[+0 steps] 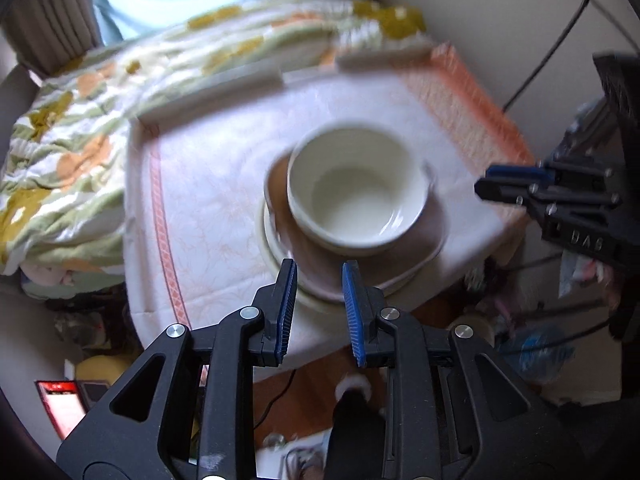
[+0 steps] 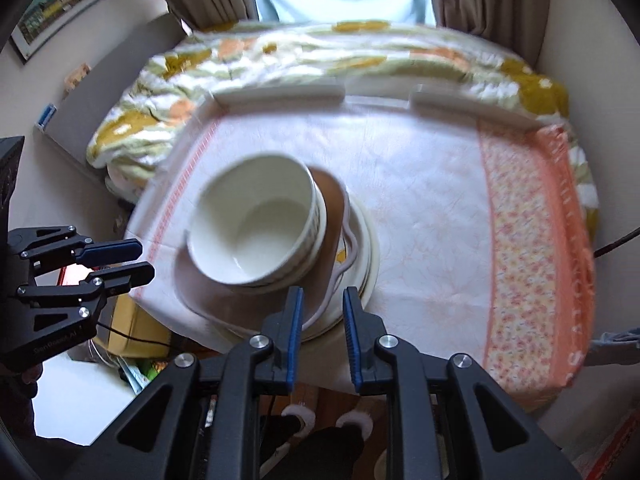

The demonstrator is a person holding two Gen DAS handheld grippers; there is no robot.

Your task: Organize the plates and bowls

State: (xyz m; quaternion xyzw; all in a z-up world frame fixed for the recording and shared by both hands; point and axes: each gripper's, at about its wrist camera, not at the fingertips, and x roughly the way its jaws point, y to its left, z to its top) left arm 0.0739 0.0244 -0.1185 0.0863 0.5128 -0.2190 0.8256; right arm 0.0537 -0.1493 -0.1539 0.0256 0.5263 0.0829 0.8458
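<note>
On the small cloth-covered table (image 2: pixel 420 208), near its front edge, a white bowl (image 2: pixel 256 220) sits nested on a brown plate (image 2: pixel 328 208) and cream plates (image 2: pixel 366 248). The left gripper (image 1: pixel 319 280) and right gripper (image 2: pixel 322 304) hover just short of the stack, each with a narrow gap, gripping nothing. A flowered quilt (image 2: pixel 280 60) lies beyond the table; floor clutter (image 1: pixel 532 352) lies below.

A white cloth (image 2: pixel 420 200) with orange border covers the table, beside a floral quilt (image 2: pixel 280 56).
</note>
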